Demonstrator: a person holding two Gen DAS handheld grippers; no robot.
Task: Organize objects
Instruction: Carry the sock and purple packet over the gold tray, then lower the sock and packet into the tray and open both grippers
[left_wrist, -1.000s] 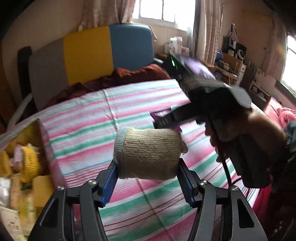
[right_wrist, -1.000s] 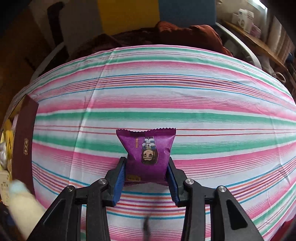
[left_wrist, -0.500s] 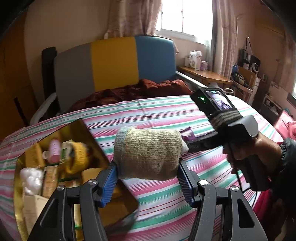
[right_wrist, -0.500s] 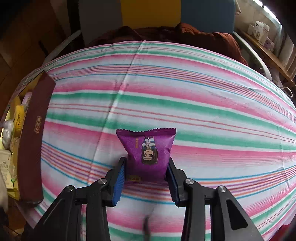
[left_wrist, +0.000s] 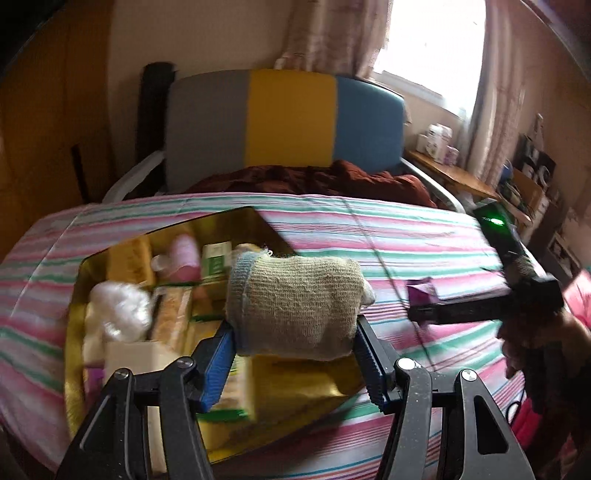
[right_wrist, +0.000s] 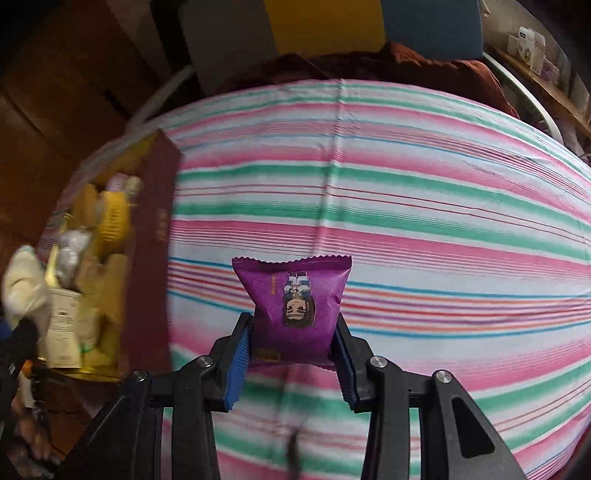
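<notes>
Left wrist view: my left claw (left_wrist: 295, 356) is clamped on a rolled beige knit sock (left_wrist: 295, 302), blue pads pressing both its ends, same grip as a second ago. The roll sits centre frame, held above the right half of the open gold box (left_wrist: 75, 295). A second ago that box was only a sliver at the left edge; now it fills the left and lower middle, so the view has swung over it. Inside it I see a white fluffy ball (left_wrist: 118, 310), a pink item (left_wrist: 184, 254), a green-and-white packet (left_wrist: 214, 258) and yellow packets, all blurred. The box lies on the striped bed sheet (left_wrist: 406, 236). At the right edge a hand (left_wrist: 532, 343) holds the right claw (left_wrist: 421, 306), with a bit of purple at its tip; it was nearer centre and higher before. Headboard (left_wrist: 288, 118) in grey, yellow and blue sits upper centre.

Right wrist view: my right claw (right_wrist: 293, 354) is clamped on the purple snack packet (right_wrist: 295, 302), pads on its two sides, cartoon face upside down, grip unchanged. It is held lower centre, above the sheet (right_wrist: 424, 206). The box (right_wrist: 147, 258), dark red outside wall, is now large at the left; earlier it was a thin strip at the edge. The packet is near it, not over it.
</notes>
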